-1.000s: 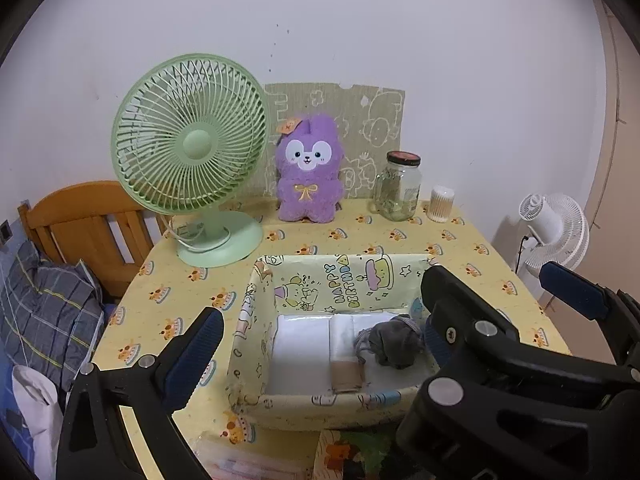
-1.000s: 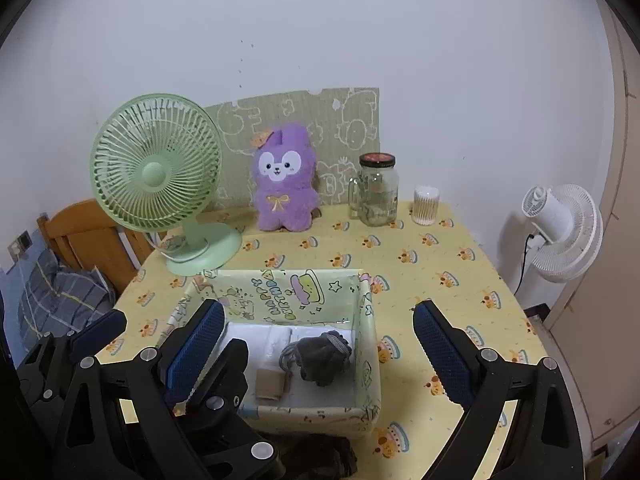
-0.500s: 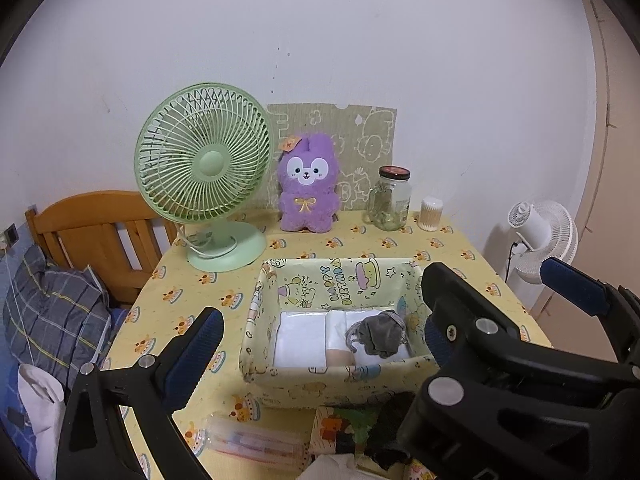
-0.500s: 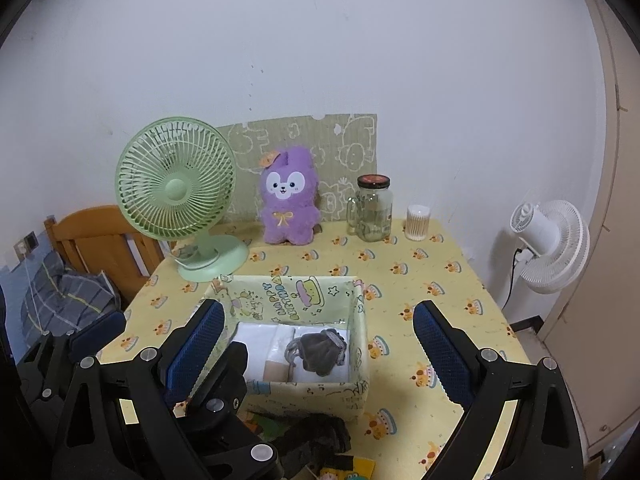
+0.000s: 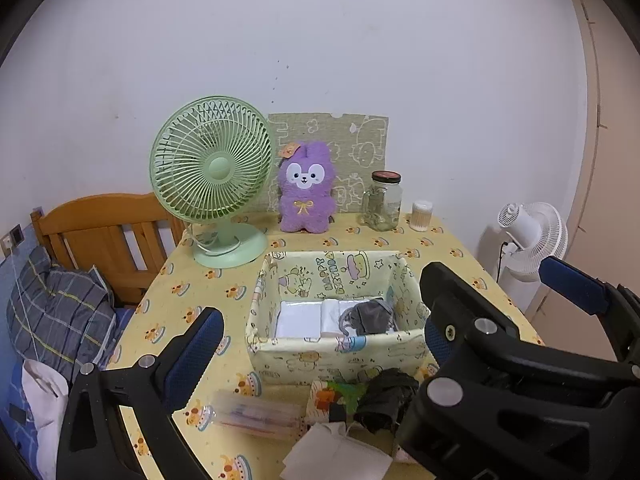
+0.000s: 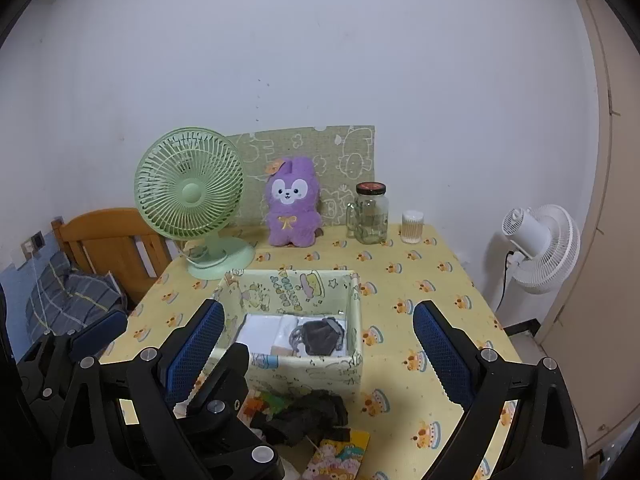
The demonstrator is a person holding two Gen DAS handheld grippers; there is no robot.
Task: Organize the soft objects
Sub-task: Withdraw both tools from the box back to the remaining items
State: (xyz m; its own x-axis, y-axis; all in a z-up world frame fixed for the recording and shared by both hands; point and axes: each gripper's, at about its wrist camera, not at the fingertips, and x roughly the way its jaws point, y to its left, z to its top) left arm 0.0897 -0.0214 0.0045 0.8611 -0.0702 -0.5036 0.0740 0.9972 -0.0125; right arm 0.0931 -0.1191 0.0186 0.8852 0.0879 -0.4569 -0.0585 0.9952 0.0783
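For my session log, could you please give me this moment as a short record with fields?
surface: table with yellow cake-print cloth
container: fabric storage box, open top
in the box: folded white cloths, crumpled grey garment
in front of the box: black crumpled garment, not yet stored
at the back: green desk fan, purple plush rabbit, glass jar
left gripper: open, empty
right gripper: open, empty

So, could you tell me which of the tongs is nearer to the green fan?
Left. The green fan stands ahead and slightly left of the left tongs; the right tongs sit further right, so the fan is well off to their left.
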